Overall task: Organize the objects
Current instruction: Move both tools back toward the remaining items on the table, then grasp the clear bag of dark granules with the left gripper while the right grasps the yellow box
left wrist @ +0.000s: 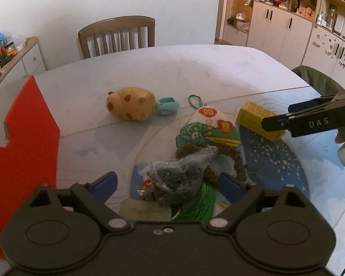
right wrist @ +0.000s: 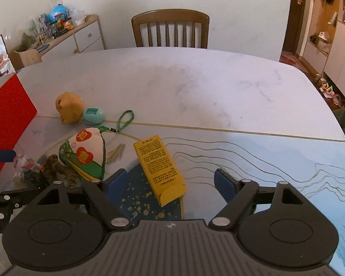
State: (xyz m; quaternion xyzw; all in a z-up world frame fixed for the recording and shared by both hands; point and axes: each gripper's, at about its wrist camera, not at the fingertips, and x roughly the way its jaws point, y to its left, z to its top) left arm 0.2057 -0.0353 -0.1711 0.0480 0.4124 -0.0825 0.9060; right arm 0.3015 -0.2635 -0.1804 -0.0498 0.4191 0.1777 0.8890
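My left gripper (left wrist: 168, 182) is open, its blue fingers on either side of a clear plastic bag (left wrist: 179, 174) of dark bits. Behind the bag lie a brown braided cord (left wrist: 238, 161), a green tassel (left wrist: 202, 204) and a green, white and red cloth sachet (left wrist: 207, 128). My right gripper (right wrist: 170, 182) is also open, low over a yellow box (right wrist: 158, 161) that lies flat between its fingers, nearer the left one. It enters the left wrist view as the right gripper (left wrist: 285, 117) beside the yellow box (left wrist: 253, 117). An orange spotted plush toy (left wrist: 131, 105) and a small teal object (left wrist: 166, 105) sit further back.
A tall red box (left wrist: 27, 149) stands at the table's left side. The white marble table (right wrist: 195, 80) stretches back to a wooden chair (right wrist: 170, 30). A green garment (left wrist: 319, 82) hangs at the right edge. Cabinets and shelves line the walls.
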